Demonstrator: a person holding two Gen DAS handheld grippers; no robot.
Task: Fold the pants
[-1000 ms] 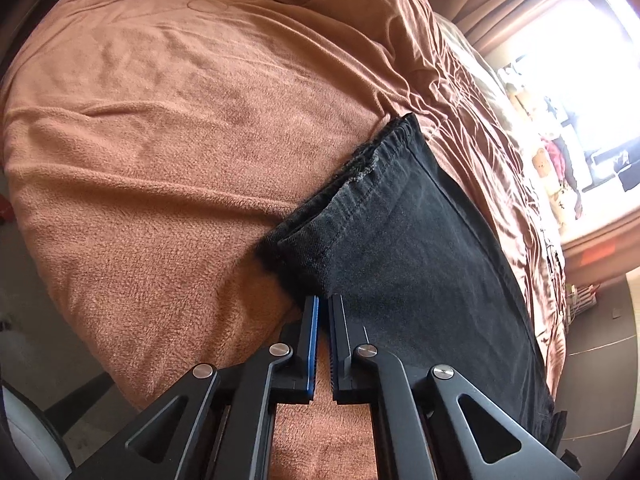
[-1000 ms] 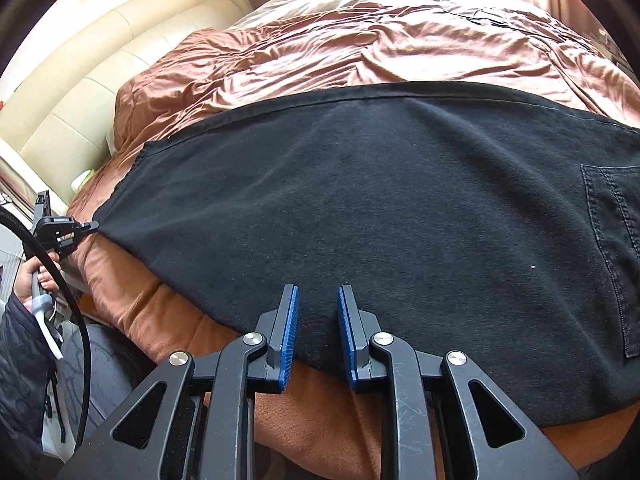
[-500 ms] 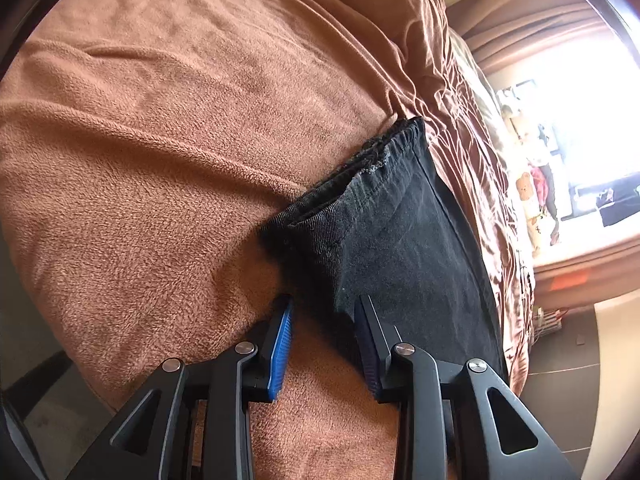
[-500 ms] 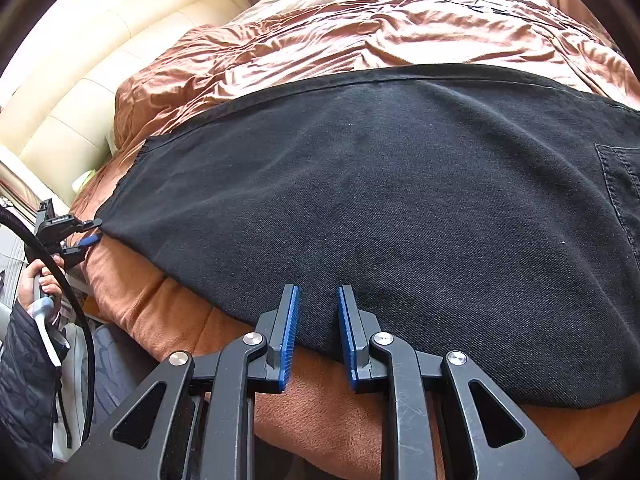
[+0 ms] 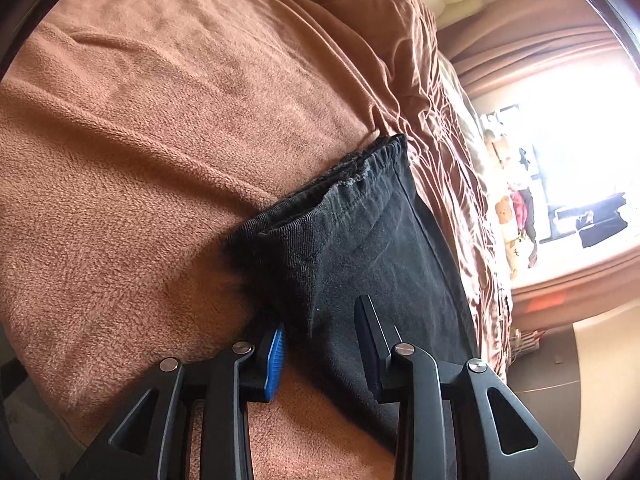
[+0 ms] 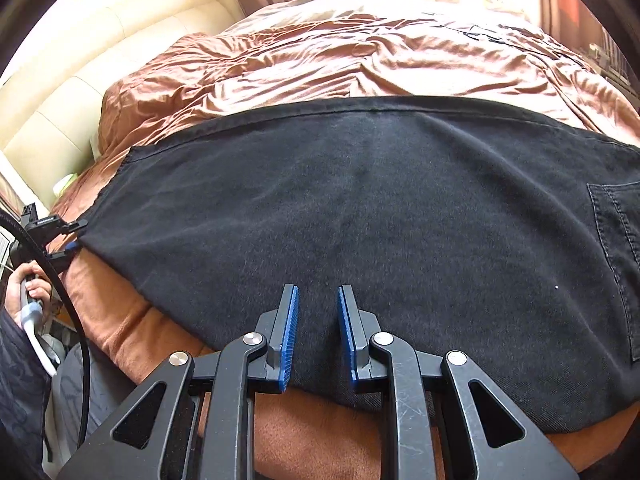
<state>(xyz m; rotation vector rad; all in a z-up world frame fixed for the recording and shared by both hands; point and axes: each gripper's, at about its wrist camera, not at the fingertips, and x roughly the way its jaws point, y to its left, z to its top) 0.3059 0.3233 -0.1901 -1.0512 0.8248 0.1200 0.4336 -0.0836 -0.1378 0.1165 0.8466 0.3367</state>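
1. Bedding: a brown blanket (image 5: 160, 160) is covering the bed and is carrying everything else in view; a cream padded headboard (image 6: 80, 60) is showing at the far left in the right wrist view.
2. Pants: black pants (image 6: 380, 220) are lying flat across the blanket, running left to right in the right wrist view, with a back pocket (image 6: 616, 248) at the right edge. In the left wrist view the hem end (image 5: 360, 176) is lying far from the camera and the leg is running toward the near right.
3. Left gripper (image 5: 320, 332): its fingers are standing apart, having just been opening, straddling the near corner of the pant leg; the cloth is sitting between them, but the pads are not pressing on it.
4. Right gripper (image 6: 318, 320): its fingers are standing slightly apart over the near edge of the pants, clamping nothing.
5. Hand: the person's left hand (image 6: 30, 288) is gripping the left gripper's handle at the far left.
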